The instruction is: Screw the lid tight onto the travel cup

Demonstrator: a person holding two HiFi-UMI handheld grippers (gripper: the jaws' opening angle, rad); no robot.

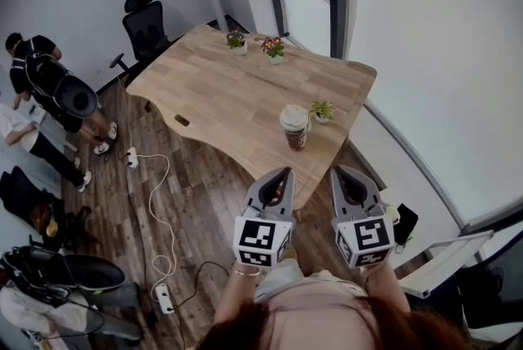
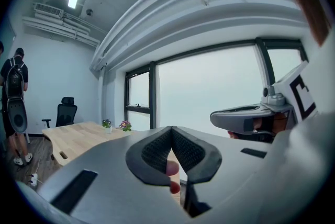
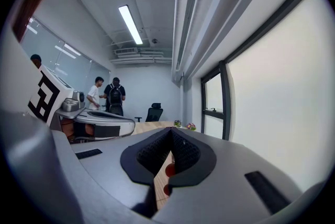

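The travel cup (image 1: 296,127), brown with a pale lid on top, stands upright near the front edge of the wooden table (image 1: 229,95). Whether the lid is screwed down cannot be told. My left gripper (image 1: 285,172) and right gripper (image 1: 337,172) hover side by side just in front of the table's edge, short of the cup, both shut and holding nothing. In the left gripper view the jaws (image 2: 171,129) meet tip to tip, with the right gripper (image 2: 251,115) beside them. The right gripper view shows its jaws (image 3: 170,131) shut as well. My own jaws block the cup in both gripper views.
A small green plant (image 1: 322,112) sits just right of the cup; two flower pots (image 1: 274,48) stand at the far edge. A black office chair (image 1: 145,25) is behind the table. People (image 1: 49,83) stand at left. Cables and a power strip (image 1: 163,298) lie on the floor.
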